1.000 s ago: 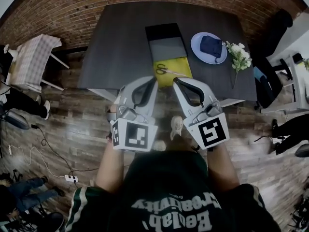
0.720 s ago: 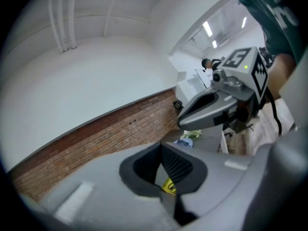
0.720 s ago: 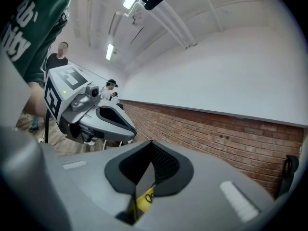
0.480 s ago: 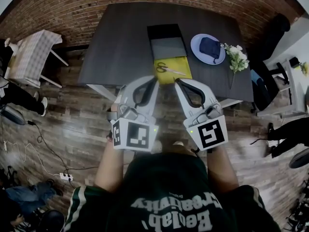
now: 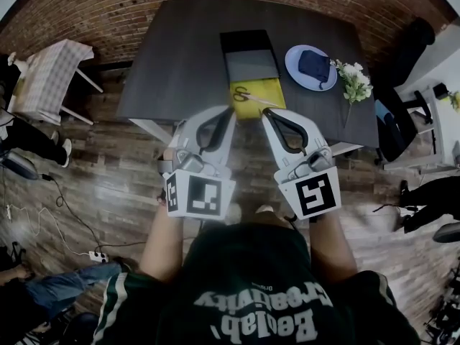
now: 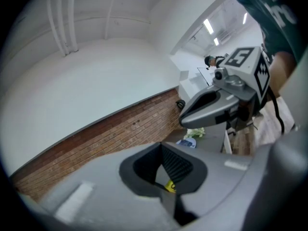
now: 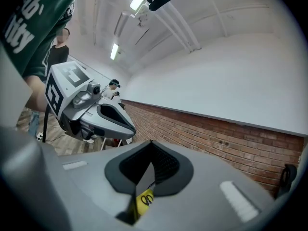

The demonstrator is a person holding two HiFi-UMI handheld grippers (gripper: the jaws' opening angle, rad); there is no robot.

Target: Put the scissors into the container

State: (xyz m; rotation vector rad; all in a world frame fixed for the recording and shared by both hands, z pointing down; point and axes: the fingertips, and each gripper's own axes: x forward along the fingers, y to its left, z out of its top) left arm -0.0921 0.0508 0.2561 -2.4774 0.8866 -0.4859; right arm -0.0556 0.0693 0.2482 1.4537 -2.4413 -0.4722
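- left gripper (image 5: 228,113): jaws closed together, holding nothing; the scissors (image 5: 253,97) lie just ahead and slightly right of its tips, on a yellow sheet (image 5: 269,88)
- scissors' long axis runs crosswise; handles toward the left claw, blades toward the right; the container (image 5: 250,57) sits beyond them
- right gripper (image 5: 267,113): jaws closed, empty; seemingly about as near, though lens distortion blurs that call

Left claw (image 6: 162,148) jaws together, empty; right claw (image 6: 184,120) upper right; brick wall (image 6: 115,136) behind.
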